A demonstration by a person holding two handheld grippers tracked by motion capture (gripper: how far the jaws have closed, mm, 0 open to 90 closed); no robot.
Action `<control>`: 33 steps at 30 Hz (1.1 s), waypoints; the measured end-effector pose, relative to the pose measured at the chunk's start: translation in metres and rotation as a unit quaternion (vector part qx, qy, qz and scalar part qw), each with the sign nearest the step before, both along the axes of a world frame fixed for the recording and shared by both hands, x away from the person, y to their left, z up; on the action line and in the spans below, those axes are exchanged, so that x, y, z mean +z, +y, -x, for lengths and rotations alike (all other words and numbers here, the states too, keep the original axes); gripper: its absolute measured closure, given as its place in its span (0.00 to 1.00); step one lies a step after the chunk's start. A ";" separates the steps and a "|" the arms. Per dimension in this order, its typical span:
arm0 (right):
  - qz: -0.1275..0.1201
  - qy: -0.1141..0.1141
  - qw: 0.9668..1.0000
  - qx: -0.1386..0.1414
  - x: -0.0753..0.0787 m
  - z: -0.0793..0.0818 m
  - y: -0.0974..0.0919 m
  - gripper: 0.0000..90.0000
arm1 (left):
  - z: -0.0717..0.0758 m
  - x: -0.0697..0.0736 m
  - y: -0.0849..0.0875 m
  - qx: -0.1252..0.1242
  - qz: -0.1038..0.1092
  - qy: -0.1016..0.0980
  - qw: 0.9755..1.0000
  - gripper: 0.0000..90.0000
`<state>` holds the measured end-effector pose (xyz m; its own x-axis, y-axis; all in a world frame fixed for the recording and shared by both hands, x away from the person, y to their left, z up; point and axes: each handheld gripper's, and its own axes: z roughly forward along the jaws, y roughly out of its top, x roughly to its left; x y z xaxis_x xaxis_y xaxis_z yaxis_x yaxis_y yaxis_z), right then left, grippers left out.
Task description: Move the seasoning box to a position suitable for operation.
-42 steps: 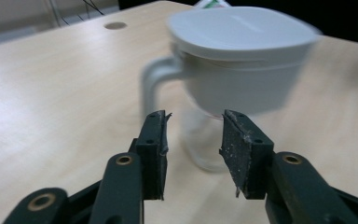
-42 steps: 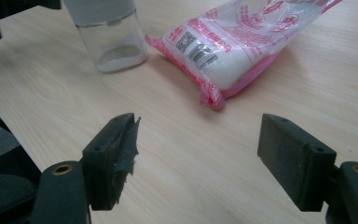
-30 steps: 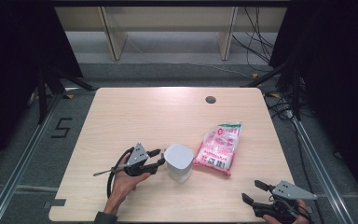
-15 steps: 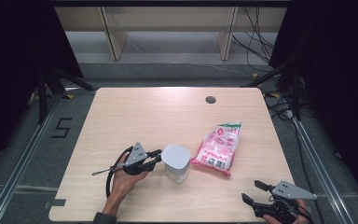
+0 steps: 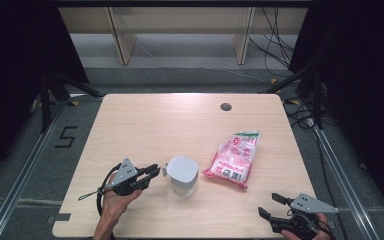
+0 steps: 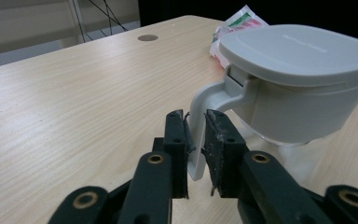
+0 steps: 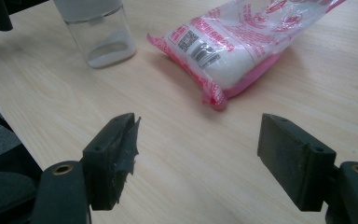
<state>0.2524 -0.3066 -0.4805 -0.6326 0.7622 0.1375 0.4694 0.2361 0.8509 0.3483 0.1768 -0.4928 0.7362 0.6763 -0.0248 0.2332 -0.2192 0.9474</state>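
Note:
A clear container with a grey lid point(image 5: 182, 175) stands on the wooden table point(image 5: 170, 125) near its front. My left gripper point(image 5: 155, 172) reaches it from the left. In the left gripper view, the jaws have just been closing, and the left gripper point(image 6: 196, 140) is shut on the container's white handle point(image 6: 199, 116) below the lid point(image 6: 303, 51). A pink and white bag point(image 5: 232, 157) lies to the right of the container. My right gripper point(image 5: 270, 205) is at the front right corner. In the right gripper view the right gripper point(image 7: 200, 135) is open over bare table, short of the bag point(image 7: 242, 42) and container point(image 7: 98, 32).
A dark round hole point(image 5: 225, 106) sits near the table's far edge. Wooden shelving legs and cables stand on the floor beyond the table. Metal rails run along both sides of the table.
The left gripper's jaws have closed on the container's handle, and hand and container have shifted slightly left. The right gripper has not moved.

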 end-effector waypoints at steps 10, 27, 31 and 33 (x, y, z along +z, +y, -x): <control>0.009 -0.013 1.000 0.006 0.001 -0.001 -0.003 0.34 | -0.008 -0.007 -0.016 -0.023 -0.035 0.006 0.999 0.85; 0.006 -0.009 1.000 0.001 0.000 -0.001 -0.001 0.34 | 0.027 -0.008 -0.004 -0.010 -0.069 0.009 0.998 0.90; 0.002 -0.001 1.000 0.000 0.001 0.001 0.000 0.34 | 0.023 -0.002 -0.001 -0.017 -0.049 -0.015 0.999 0.72; 0.000 -0.002 1.000 0.001 0.001 0.001 0.000 0.34 | 0.020 -0.001 -0.001 -0.031 -0.040 -0.022 0.998 0.66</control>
